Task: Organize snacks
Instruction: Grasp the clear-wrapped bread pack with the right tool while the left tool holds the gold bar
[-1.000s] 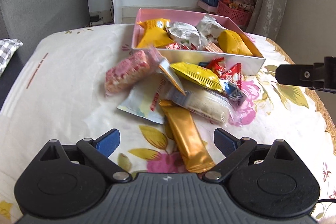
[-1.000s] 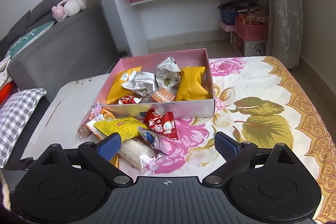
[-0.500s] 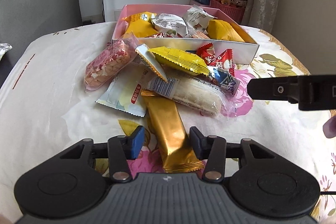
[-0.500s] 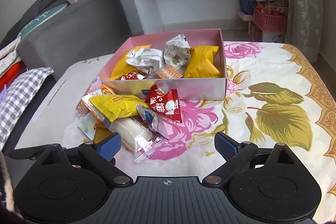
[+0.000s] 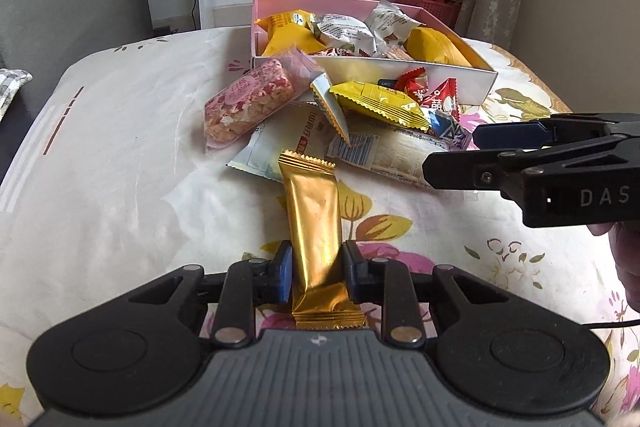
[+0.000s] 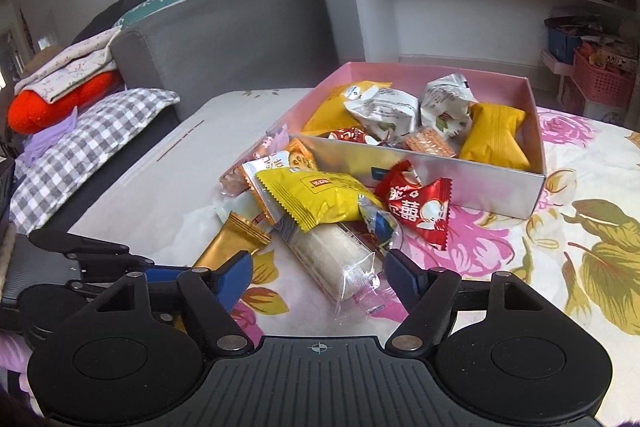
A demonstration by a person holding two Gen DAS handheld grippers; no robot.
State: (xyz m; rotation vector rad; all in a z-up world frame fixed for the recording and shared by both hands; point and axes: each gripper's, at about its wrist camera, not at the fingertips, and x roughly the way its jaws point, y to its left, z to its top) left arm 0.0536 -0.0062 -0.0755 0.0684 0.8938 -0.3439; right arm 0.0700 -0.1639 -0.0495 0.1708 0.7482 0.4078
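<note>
Left wrist view: left gripper (image 5: 316,275) low at 6 o'clock, fingers (image 5: 283,277) just closed in and clamped on lower half of gold snack bar (image 5: 316,227); bar lying lengthwise on floral worktop (image 5: 120,187), top crimp pointing toward 12 o'clock and tucked against white packet (image 5: 276,147). Heap of loose snacks just beyond at 12 to 1 o'clock: pink rice bar (image 5: 248,103) at 11, yellow packet (image 5: 380,103) over clear-wrapped roll (image 5: 400,155), red candy packets (image 5: 436,97) at 1. Pink box (image 5: 400,71) behind heap, already holding yellow and white packets. Right gripper (image 5: 452,159) reaching in from 3 o'clock, tips beside clear-wrapped roll.

Right wrist view: right gripper (image 6: 320,267) at 6 o'clock, fingers (image 6: 236,277) just narrowed yet apart, straddling near end of clear-wrapped roll (image 6: 332,251) with gaps on both sides, nothing clamped. Gold snack bar (image 6: 228,247) seen at 9 o'clock behind left finger; yellow packet (image 6: 320,199) and red candy packet (image 6: 420,211) past roll; pink box (image 6: 440,171) at 12 to 1 o'clock
</note>
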